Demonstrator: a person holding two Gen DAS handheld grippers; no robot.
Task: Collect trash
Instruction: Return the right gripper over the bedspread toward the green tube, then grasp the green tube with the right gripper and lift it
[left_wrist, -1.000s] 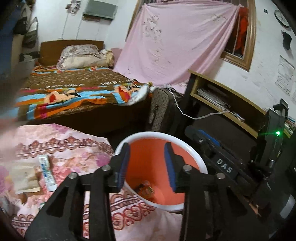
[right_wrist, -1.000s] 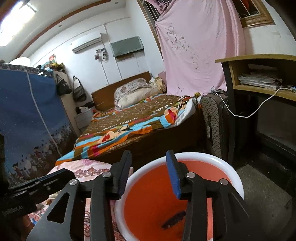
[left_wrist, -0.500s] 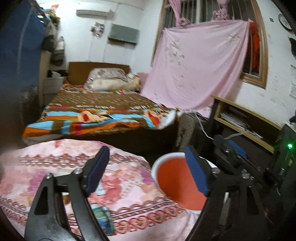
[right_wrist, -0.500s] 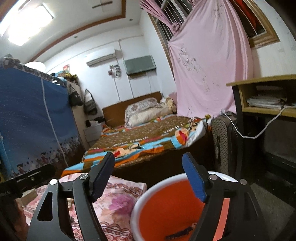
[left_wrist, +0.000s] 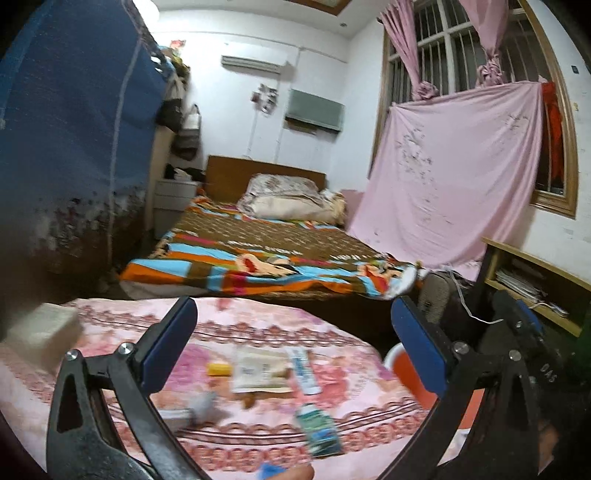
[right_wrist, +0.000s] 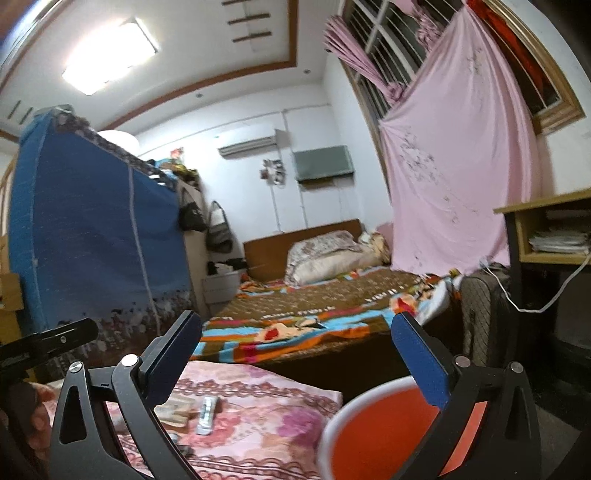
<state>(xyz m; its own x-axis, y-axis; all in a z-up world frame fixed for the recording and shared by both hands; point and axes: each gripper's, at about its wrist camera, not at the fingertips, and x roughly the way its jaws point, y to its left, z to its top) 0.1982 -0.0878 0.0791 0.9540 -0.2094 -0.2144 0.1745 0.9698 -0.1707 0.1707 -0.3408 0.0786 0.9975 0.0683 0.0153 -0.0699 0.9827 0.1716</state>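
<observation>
Trash, a flat paper packet (left_wrist: 262, 371), a small yellow piece (left_wrist: 218, 368) and a green wrapper (left_wrist: 320, 430), lies on the pink floral surface (left_wrist: 110, 376) left of the orange bin (right_wrist: 373, 439), while the left gripper (left_wrist: 293, 347) and right gripper (right_wrist: 295, 354) are opening their fingers wide, nothing between them.

White-walled bedroom. Bed (right_wrist: 317, 306) with wooden headboard, brown and striped blanket, pillows at the head. Pink sheet (left_wrist: 454, 177) hangs over a barred, wood-framed window (left_wrist: 476, 44) on the right. Blue fabric wardrobe (right_wrist: 92, 236) on the left, bags hanging beside it. AC unit (right_wrist: 247, 146) and grey panel on the far wall. Ceiling light panel (right_wrist: 110, 55) on. Wooden shelf unit (right_wrist: 554, 229) holding papers at far right.
</observation>
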